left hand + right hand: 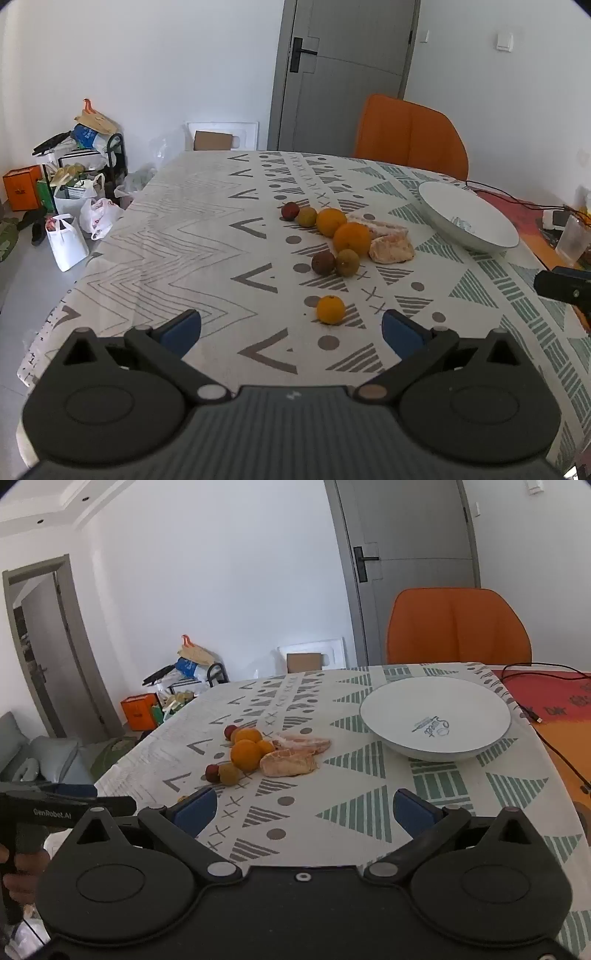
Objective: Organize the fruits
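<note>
The fruits sit in a loose cluster mid-table on the patterned cloth (207, 229). Nearest my left gripper (291, 330) is 1 small orange (330, 309), lying just ahead of the fingertips and slightly right of centre, touching neither blue pad (183, 328). That claw is spread wide and holds nothing. Beyond the small orange I see 2 larger oranges (351, 238), 2 dark red fruits (323, 263), 2 olive-green ones (347, 262), and 2 pale peeled segments (391, 249) touching the cluster's right side.

My right gripper (304, 812) is spread wide too, with only bare cloth between its fingers. From it the cluster lies ahead and to the left, well apart. The white bowl (436, 698) stands ahead to the right, with nothing in it that I can see; nothing lies between it and the segments.

An orange chair (458, 627) stands behind the table, and a black cable (554, 753) runs past the bowl's right side.
</note>
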The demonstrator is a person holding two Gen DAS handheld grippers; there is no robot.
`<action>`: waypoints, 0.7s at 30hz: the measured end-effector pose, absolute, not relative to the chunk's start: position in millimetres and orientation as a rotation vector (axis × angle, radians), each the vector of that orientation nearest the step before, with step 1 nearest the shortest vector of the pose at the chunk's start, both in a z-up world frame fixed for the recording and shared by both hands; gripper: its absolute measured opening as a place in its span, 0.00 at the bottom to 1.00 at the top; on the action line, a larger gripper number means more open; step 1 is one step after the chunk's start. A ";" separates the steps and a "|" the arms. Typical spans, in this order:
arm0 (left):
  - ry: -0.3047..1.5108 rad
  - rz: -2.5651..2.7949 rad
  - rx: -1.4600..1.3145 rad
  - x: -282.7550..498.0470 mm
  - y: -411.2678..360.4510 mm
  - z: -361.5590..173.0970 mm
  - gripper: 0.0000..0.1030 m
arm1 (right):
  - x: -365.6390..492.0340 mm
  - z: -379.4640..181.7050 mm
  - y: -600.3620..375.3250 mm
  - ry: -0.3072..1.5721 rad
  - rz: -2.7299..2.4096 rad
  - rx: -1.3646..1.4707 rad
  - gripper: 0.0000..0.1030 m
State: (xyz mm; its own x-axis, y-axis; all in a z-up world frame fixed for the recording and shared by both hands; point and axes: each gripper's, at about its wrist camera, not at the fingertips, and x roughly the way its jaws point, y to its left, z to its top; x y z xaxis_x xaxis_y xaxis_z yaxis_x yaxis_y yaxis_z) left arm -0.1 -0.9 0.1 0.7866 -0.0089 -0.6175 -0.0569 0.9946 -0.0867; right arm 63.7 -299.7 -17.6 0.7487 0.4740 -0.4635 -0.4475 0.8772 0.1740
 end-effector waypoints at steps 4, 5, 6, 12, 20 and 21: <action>0.679 0.014 -0.124 1.9 2.1 -0.9 1.00 | 60.9 -13.7 -302.4 0.514 0.504 0.061 1.00; 0.678 0.012 -0.121 2.5 1.4 -1.8 1.00 | 61.7 -16.7 -297.4 0.532 0.508 0.050 1.00; 0.676 0.010 -0.117 2.7 -0.1 -2.3 1.00 | 61.7 -16.5 -297.5 0.530 0.508 0.050 1.00; 0.664 0.005 -0.101 -2.4 -3.8 1.3 1.00 | 61.1 -19.1 -296.0 0.523 0.522 0.052 1.00; 0.656 0.011 -0.107 -3.3 -1.2 6.2 1.00 | 62.5 -16.4 -294.3 0.535 0.543 0.049 1.00; 0.655 0.012 -0.108 -3.9 -0.8 6.7 1.00 | 62.3 -16.4 -293.9 0.535 0.542 0.046 1.00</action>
State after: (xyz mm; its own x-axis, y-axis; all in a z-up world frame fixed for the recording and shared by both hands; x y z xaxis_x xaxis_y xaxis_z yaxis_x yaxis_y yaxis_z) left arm -3.9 -0.8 6.7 0.7934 -0.0230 -0.6082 -0.0454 0.9943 -0.0968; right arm 62.3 -293.9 -16.4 0.7242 0.5022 -0.4725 -0.4790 0.8593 0.1793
